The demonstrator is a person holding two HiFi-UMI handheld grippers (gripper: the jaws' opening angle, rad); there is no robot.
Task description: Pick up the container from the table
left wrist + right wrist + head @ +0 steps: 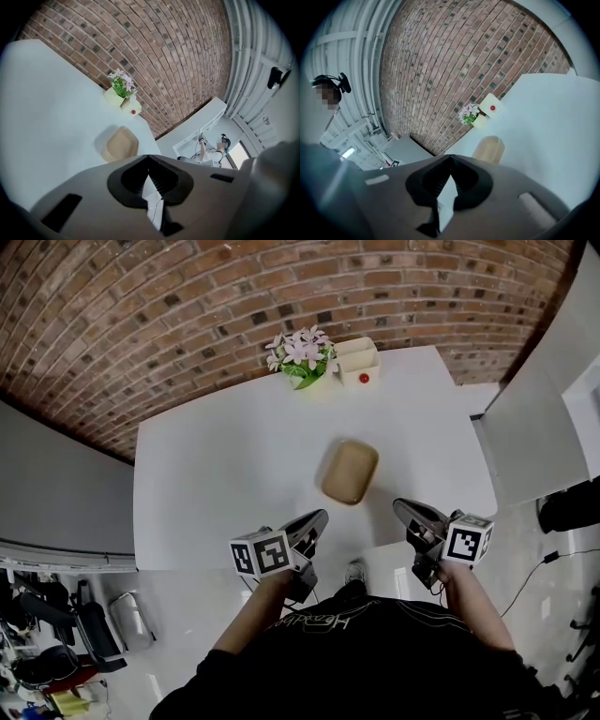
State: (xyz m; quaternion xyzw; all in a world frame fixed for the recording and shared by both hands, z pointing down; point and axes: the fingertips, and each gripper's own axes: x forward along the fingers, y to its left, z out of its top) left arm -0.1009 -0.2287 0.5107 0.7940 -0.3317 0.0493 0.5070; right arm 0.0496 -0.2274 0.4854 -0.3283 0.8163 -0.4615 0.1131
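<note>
The tan container (350, 472) is seen lying on the white table (216, 474), near its front edge. The left gripper (317, 517) is held at its 7 o'clock and the right gripper (403, 506) at its 4 o'clock, both apart from it, with jaws closed together on nothing

Black shirt (375, 662), grey tools (317, 518) (403, 507) (marker cubes (261, 553))

Matt tan container (350, 472) like pressed paper, smooth white table (216, 484), rough red brick wall (141, 324), my left claw (319, 517) and right claw (401, 506) in matt grey plastic.
</note>
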